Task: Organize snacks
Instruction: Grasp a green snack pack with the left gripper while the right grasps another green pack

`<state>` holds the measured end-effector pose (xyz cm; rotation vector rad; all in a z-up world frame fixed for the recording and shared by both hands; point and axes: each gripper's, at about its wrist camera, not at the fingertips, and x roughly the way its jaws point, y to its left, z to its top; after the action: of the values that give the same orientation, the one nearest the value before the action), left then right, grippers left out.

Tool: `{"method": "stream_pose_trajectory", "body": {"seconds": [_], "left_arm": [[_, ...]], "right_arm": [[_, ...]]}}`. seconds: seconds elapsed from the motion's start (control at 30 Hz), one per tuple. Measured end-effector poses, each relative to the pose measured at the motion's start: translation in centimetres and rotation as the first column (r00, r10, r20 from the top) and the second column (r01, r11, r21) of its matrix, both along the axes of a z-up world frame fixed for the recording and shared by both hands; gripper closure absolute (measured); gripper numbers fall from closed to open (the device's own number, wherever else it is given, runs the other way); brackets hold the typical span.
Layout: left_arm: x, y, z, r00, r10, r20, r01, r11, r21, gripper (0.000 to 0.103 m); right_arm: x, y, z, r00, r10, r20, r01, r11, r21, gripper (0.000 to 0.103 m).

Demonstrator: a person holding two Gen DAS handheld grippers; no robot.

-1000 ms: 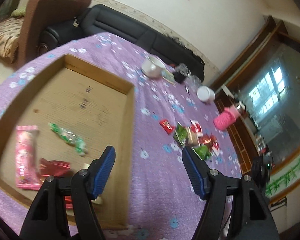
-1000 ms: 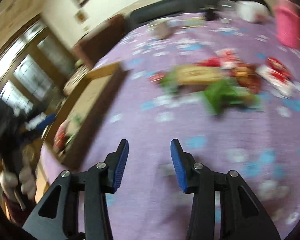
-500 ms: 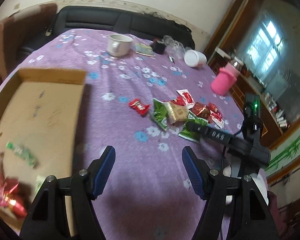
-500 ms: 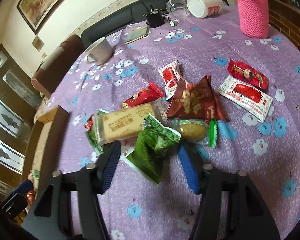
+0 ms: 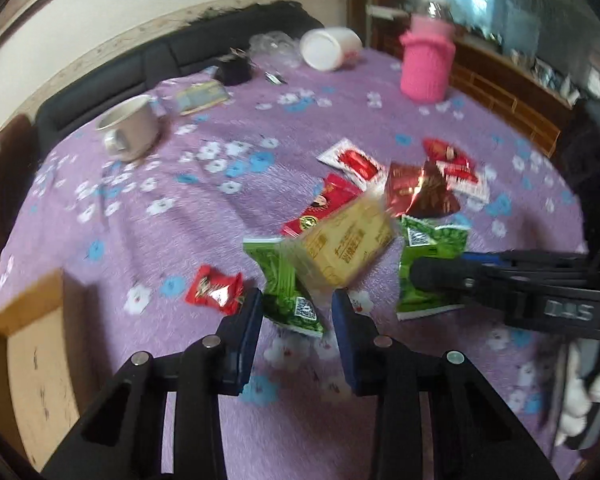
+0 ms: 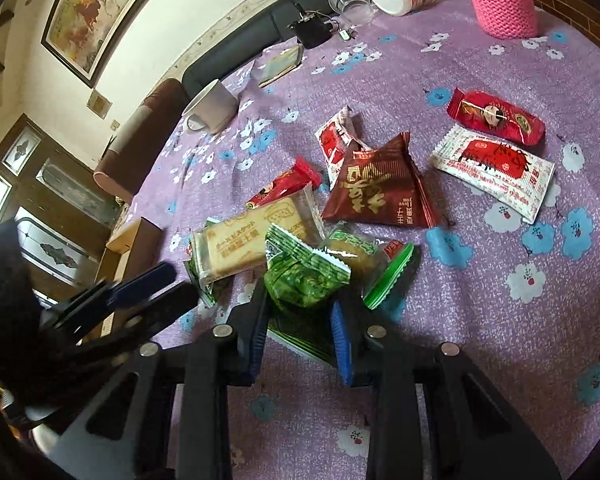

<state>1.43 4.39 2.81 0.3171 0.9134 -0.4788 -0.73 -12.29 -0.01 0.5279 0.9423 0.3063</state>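
Right gripper (image 6: 300, 320) pinched our crinkled green foil snack packet (image 6: 304, 276) for boxing; left gripper (image 5: 296, 316) was closing around another green packet (image 5: 288, 288).

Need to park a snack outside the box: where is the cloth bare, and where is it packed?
Bare cloth lies between the mug and the snack pile, and in front of the right gripper toward the table's near edge. It is crowded around the biscuit pack, where both grippers meet, left gripper closing.
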Motion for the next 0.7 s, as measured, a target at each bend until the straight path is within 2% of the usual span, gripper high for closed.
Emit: {"method": "stream_pose_trajectory", "body": {"seconds": [0.03, 0.1, 0.23, 0.27, 0.33, 0.4, 0.5, 0.57, 0.6, 0.67, 0.7], "left_arm": [[0.3, -0.3, -0.4, 1.0, -0.009, -0.004, 0.009, 1.0, 0.022, 0.063], [0.8, -0.9, -0.6, 1.0, -0.018, 0.013, 0.017, 0.999, 0.045, 0.042], [2.1, -1.1, -0.6, 1.0, -0.004, -0.002, 0.004, 1.0, -0.001, 0.037], [2.3, -1.0, -0.5, 1.0, -0.003, -0.012, 0.003, 1.0, -0.02, 0.038], [2.5, -1.0, -0.7, 0.999, -0.007, -0.052, 0.005, 0.999, -0.046, 0.046], [2.1, -1.1, -1.0, 0.993, -0.047, -0.108, 0.039, 0.996, -0.08, 0.08], [0.1, -1.4, -1.2, 0.987, -0.091, -0.136, 0.085, 0.995, -0.049, 0.083], [-1.1, -1.1, -0.8, 0.972, -0.127, -0.198, 0.111, 0.989, -0.094, 0.083], [-1.8, -0.9, -0.4, 0.97, -0.135, -0.204, 0.116, 0.988, -0.101, 0.083], [-2.3, -0.1, 0.7, 0.973, -0.12, -0.199, 0.091, 0.985, -0.145, 0.081], [-1.8, 0.5, 1.3, 0.973, -0.098, -0.21, 0.055, 0.978, -0.203, 0.076]], "right_arm": [[-0.1, 0.0, 0.0, 1.0, 0.004, 0.0, -0.004, 1.0, 0.003, 0.072], [0.0, 0.2, 0.0, 1.0, 0.011, -0.003, -0.01, 1.0, 0.005, 0.072], [0.1, 0.2, -0.1, 1.0, 0.016, -0.008, -0.016, 1.0, 0.011, 0.072], [0.1, 0.2, -0.1, 1.0, 0.017, -0.009, -0.017, 1.0, 0.011, 0.072], [0.2, 0.3, -0.1, 1.0, 0.02, -0.01, -0.02, 1.0, 0.009, 0.072], [0.2, 0.4, -0.2, 1.0, 0.02, -0.009, -0.02, 1.0, 0.006, 0.072], [0.2, 0.4, -0.2, 1.0, 0.019, -0.01, -0.019, 1.0, 0.009, 0.072], [0.3, 0.3, -0.2, 1.0, 0.018, -0.011, -0.018, 1.0, 0.013, 0.072], [0.2, 0.3, -0.2, 1.0, 0.017, -0.011, -0.017, 1.0, 0.014, 0.072], [0.2, 0.2, -0.3, 1.0, 0.013, -0.013, -0.013, 1.0, 0.019, 0.073], [0.2, 0.2, -0.3, 1.0, 0.012, -0.013, -0.012, 1.0, 0.018, 0.073]]}}
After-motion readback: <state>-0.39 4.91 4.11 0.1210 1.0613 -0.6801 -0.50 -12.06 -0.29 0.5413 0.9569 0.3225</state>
